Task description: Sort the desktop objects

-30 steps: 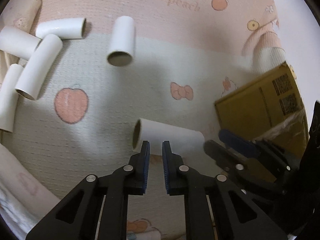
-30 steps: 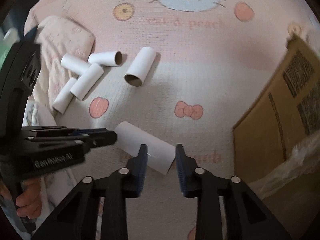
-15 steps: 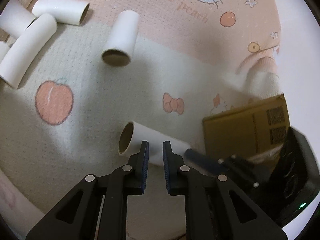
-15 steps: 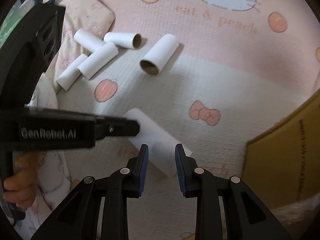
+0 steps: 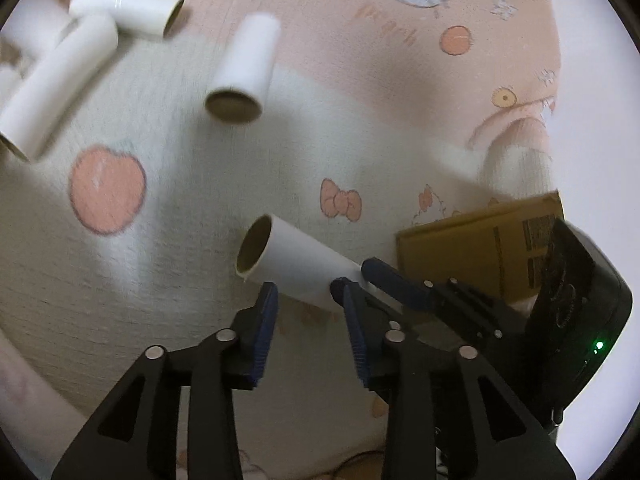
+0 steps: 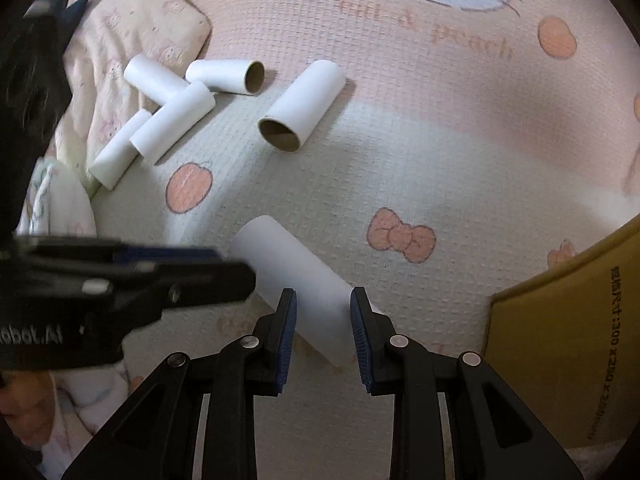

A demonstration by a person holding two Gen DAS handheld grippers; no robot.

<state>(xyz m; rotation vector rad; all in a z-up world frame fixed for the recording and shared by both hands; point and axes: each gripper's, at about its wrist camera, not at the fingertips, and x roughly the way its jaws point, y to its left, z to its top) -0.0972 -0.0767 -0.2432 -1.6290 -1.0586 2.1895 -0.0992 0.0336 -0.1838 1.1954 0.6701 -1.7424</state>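
A white cardboard tube (image 5: 296,264) (image 6: 308,276) lies on the cartoon-print mat (image 5: 200,200), open end to the left in the left wrist view. My left gripper (image 5: 306,292) (image 6: 246,276) is at that open end, its jaws opening. The tube's near side shows between the tips and the pads are off it. My right gripper (image 6: 323,300) (image 5: 376,276) hovers over the tube's other end. Its jaws keep a narrow gap and do not press on the tube. A second tube (image 5: 240,76) (image 6: 300,112) lies apart, farther up the mat.
Several more white tubes (image 5: 60,80) (image 6: 168,112) are heaped at the mat's upper left beside a folded cloth (image 6: 140,20). A brown cardboard box (image 5: 480,252) (image 6: 560,340) stands at the right. A person's hand (image 6: 20,400) shows at the lower left.
The left jaws have spread from almost shut to well apart. The right gripper has come down closer over the tube, its gap unchanged. The tube has stayed on the mat.
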